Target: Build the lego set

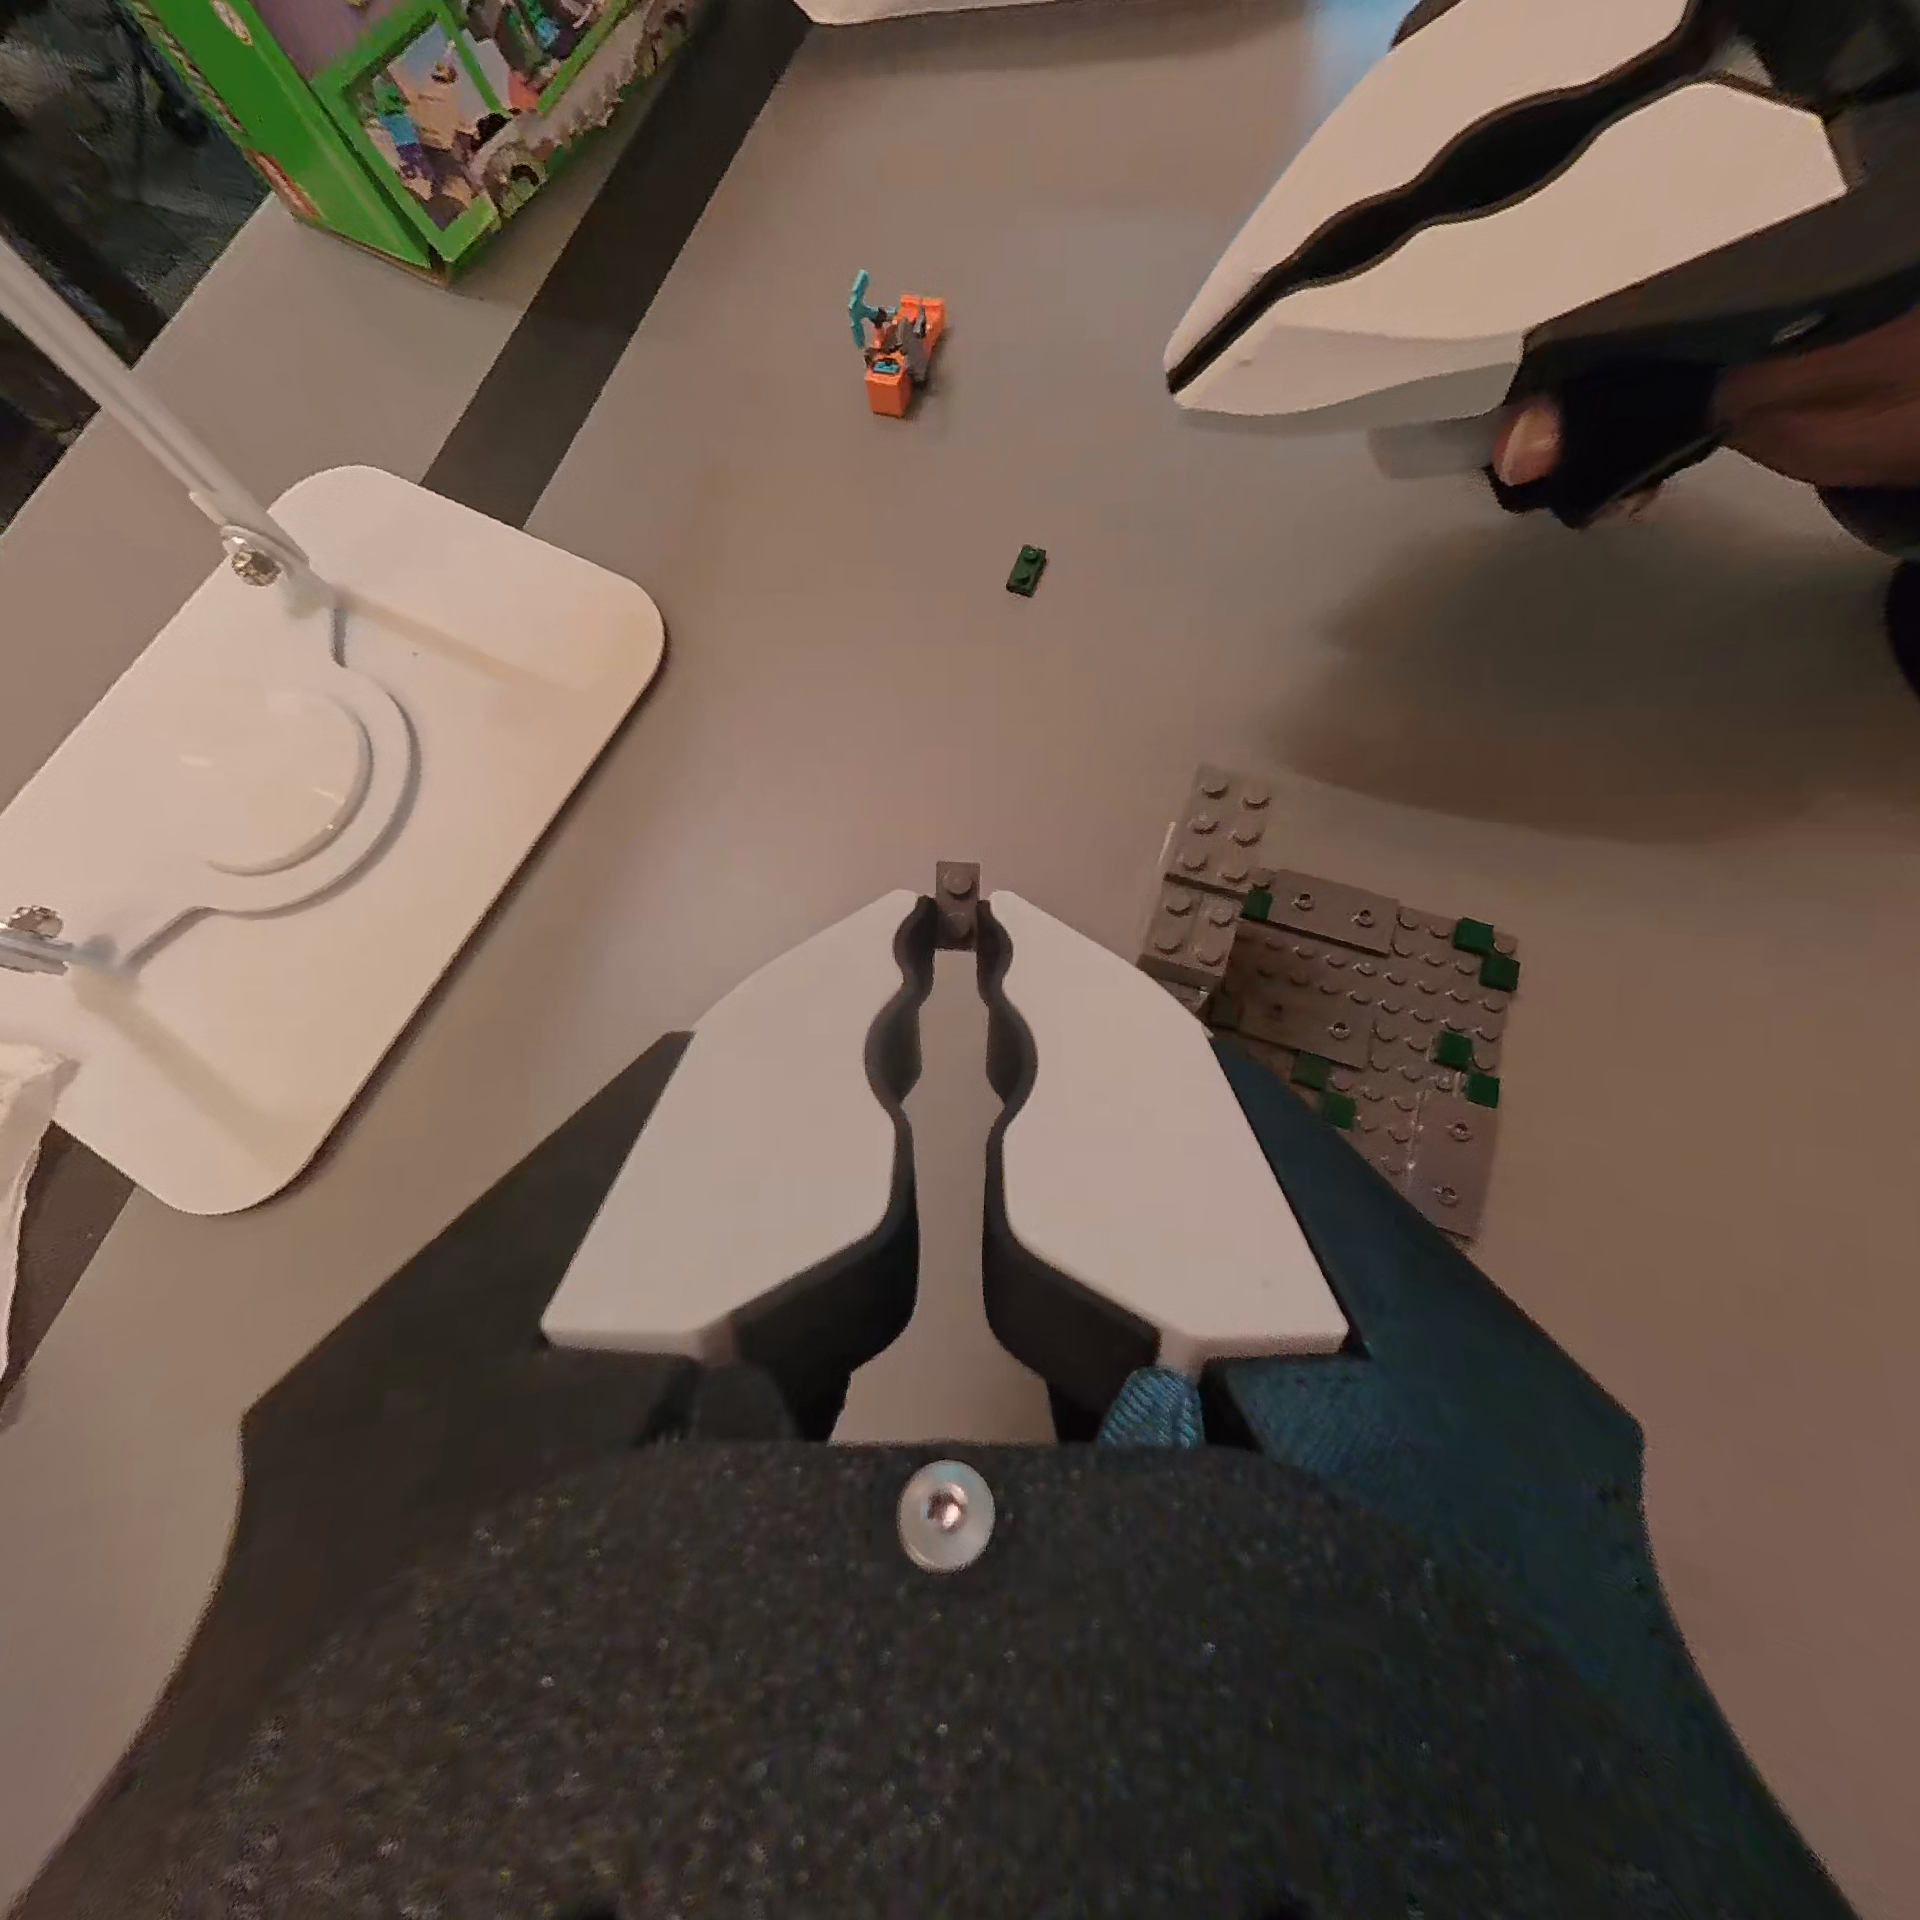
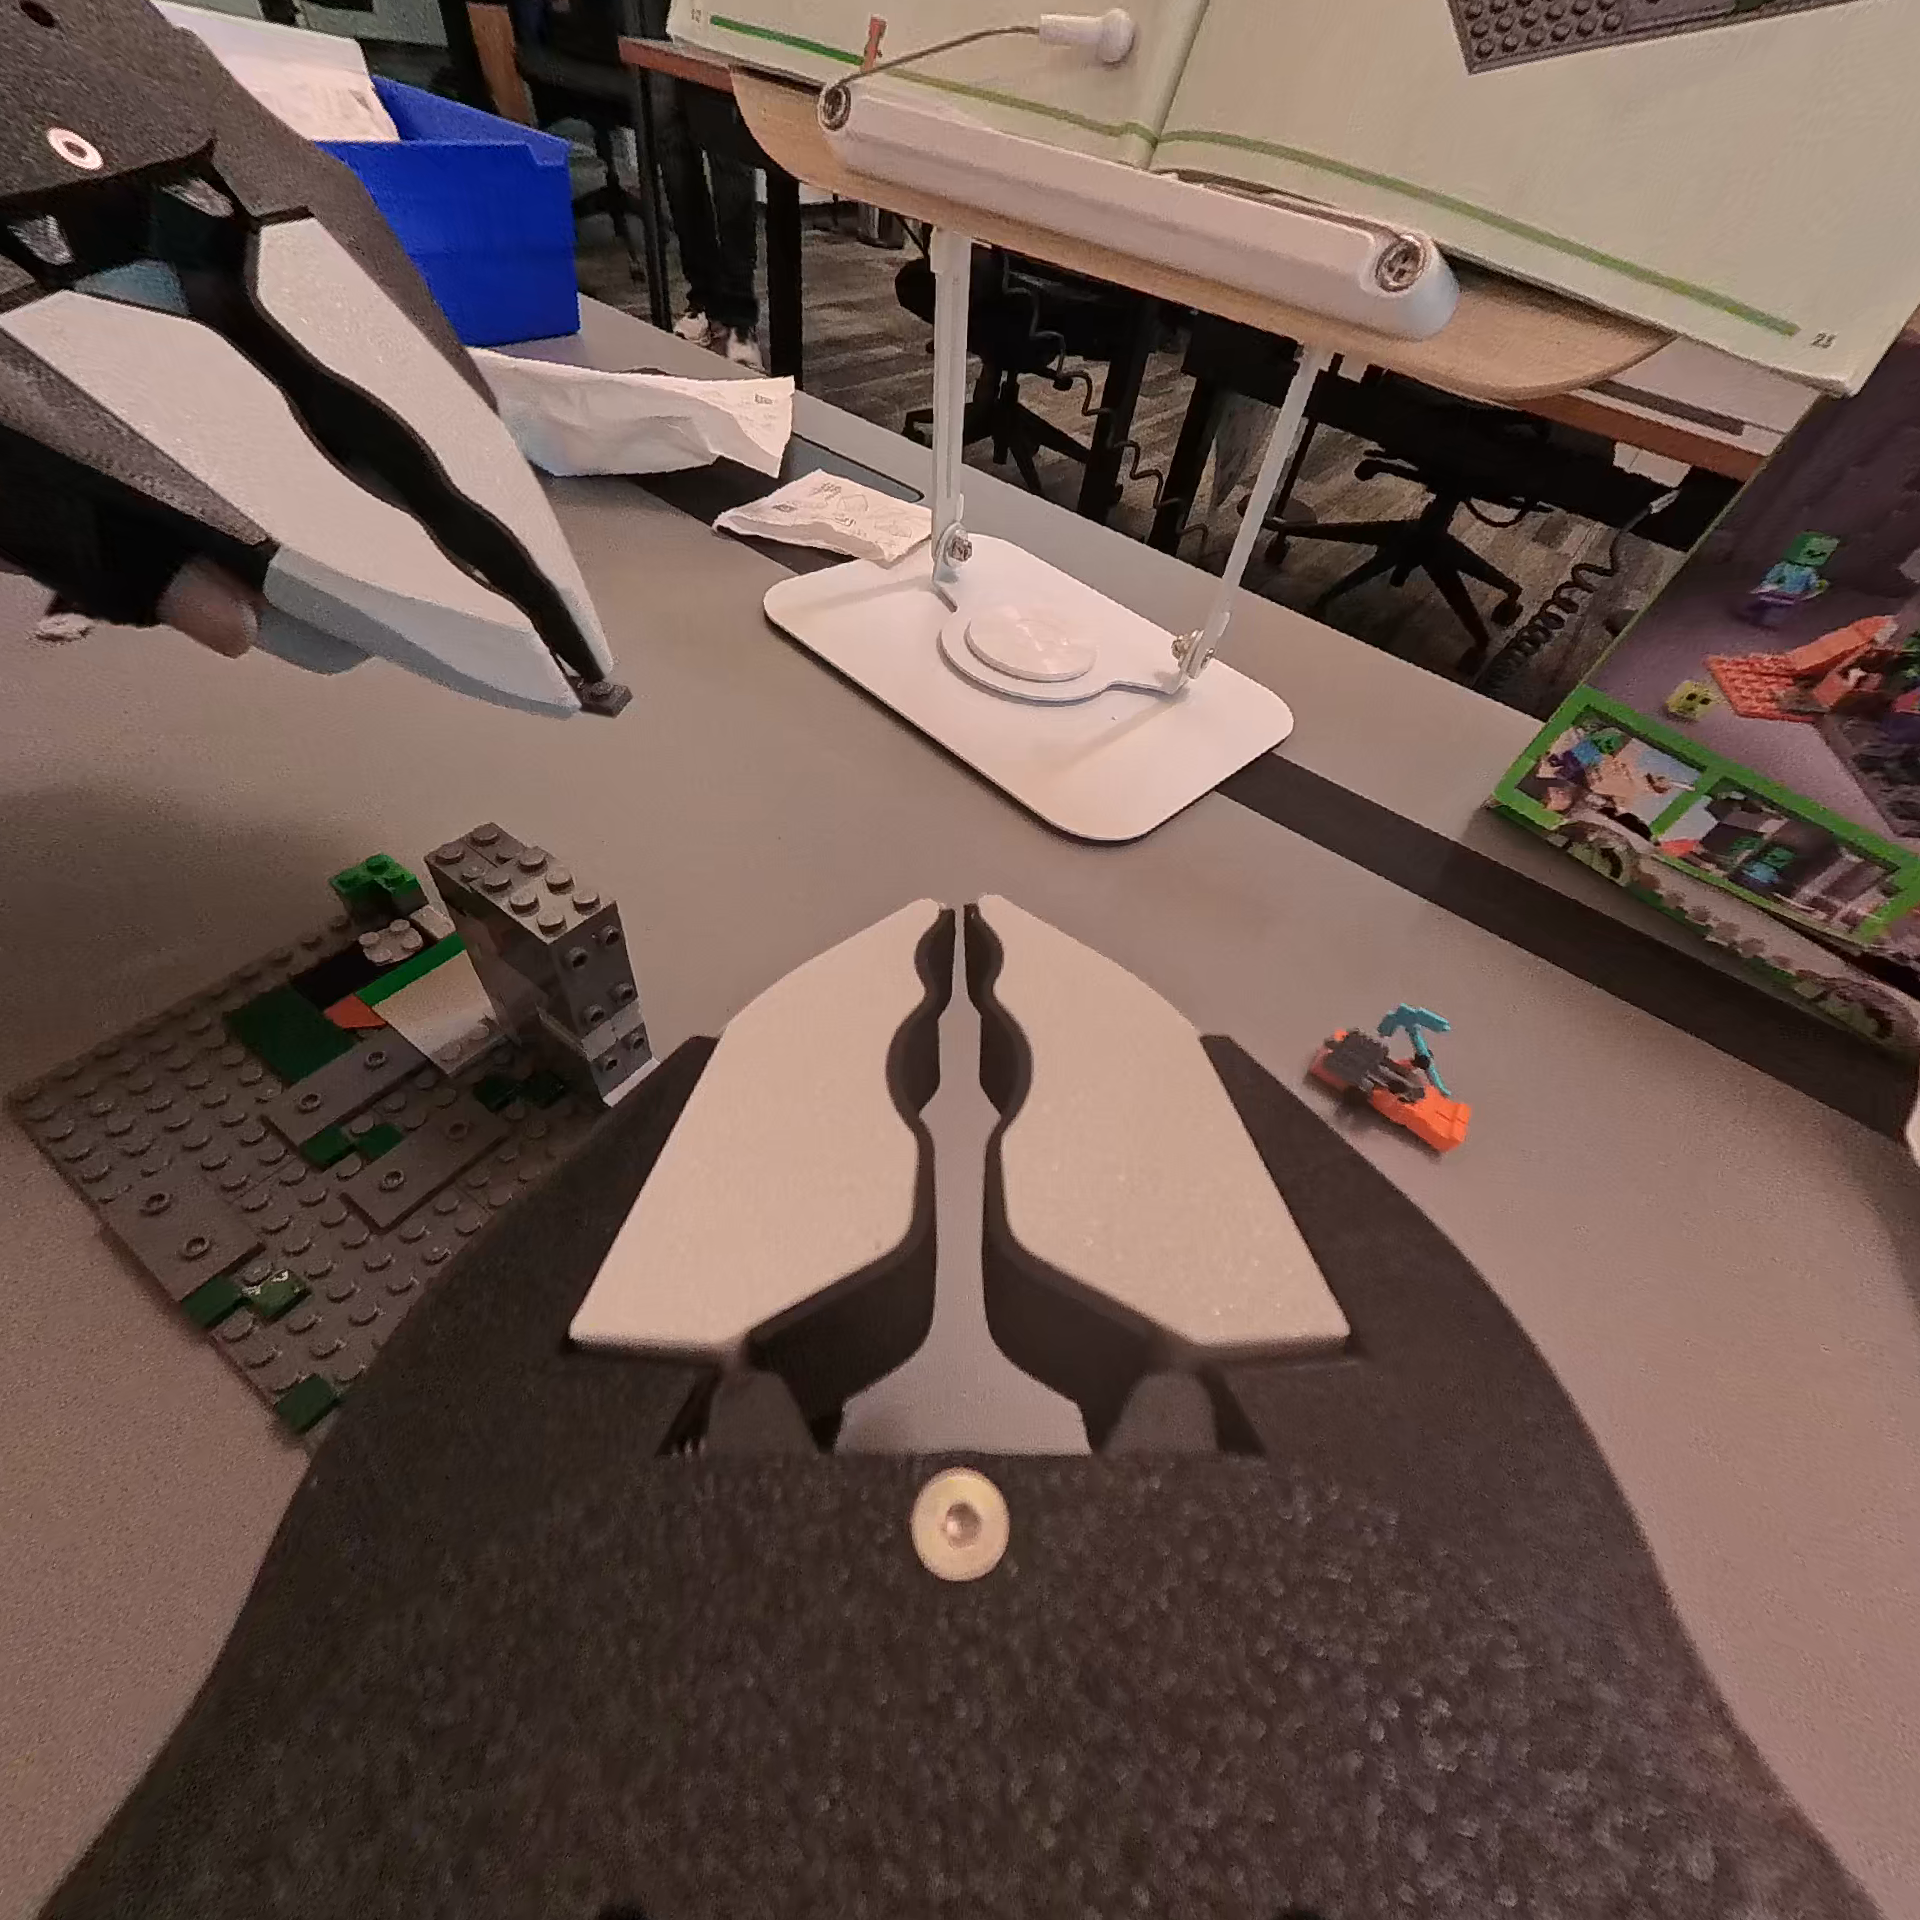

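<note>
My left gripper (image 1: 958, 914) is shut on a small dark grey plate (image 1: 957, 902), held low over the grey table; it also shows in the right wrist view (image 2: 597, 691) with the plate (image 2: 608, 698) at its tips. The grey baseplate build (image 1: 1371, 997) with green tiles and a grey brick wall lies just to its right, and shows in the right wrist view (image 2: 239, 1122) at left. My right gripper (image 2: 959, 914) is shut and empty above the table; it shows at the top right of the left wrist view (image 1: 1179, 374). A small dark green plate (image 1: 1027, 569) lies loose.
An orange minifigure with a teal pickaxe (image 1: 899, 343) (image 2: 1392, 1081) lies on the table. A white stand (image 1: 312, 810) (image 2: 1039, 675) holds the open instruction booklet (image 2: 1507, 114). The green set box (image 1: 416, 135) (image 2: 1745, 790), crumpled paper bags (image 2: 634, 416) and a blue bin (image 2: 468, 208) stand around. The tips of one gripper are about 11 cm away from the tips of the other.
</note>
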The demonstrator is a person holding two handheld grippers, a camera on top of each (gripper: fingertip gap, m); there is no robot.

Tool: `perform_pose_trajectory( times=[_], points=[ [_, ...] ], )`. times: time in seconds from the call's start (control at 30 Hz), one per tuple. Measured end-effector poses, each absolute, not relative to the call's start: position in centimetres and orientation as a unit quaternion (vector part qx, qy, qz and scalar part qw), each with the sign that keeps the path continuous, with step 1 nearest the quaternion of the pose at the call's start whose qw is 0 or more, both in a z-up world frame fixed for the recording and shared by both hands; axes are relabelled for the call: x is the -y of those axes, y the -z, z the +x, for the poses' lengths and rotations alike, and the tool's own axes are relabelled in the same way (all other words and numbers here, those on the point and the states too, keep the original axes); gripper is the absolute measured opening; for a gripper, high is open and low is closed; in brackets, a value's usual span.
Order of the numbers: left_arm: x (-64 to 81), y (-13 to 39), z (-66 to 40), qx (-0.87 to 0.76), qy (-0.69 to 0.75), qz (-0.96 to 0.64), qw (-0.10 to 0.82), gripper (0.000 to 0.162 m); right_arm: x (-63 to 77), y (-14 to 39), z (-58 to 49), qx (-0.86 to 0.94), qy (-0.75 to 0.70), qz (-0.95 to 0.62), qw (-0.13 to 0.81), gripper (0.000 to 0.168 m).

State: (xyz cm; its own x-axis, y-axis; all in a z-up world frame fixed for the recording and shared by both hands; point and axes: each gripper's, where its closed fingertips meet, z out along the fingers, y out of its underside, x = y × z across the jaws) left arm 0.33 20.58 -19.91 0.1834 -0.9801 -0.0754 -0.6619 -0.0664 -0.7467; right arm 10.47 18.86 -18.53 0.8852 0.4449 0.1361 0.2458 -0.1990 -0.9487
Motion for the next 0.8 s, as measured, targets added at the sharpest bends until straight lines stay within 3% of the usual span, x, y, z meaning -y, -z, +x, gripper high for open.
perform_pose_trajectory(
  times=[0.8],
  points=[
    [-17.8, 18.9, 1.1, -0.633, 0.229, -0.664, 0.327, 0.007, -18.9, 19.1, 10.2, 0.235, -0.088, -0.771, 0.585, 0.001]
  ],
)
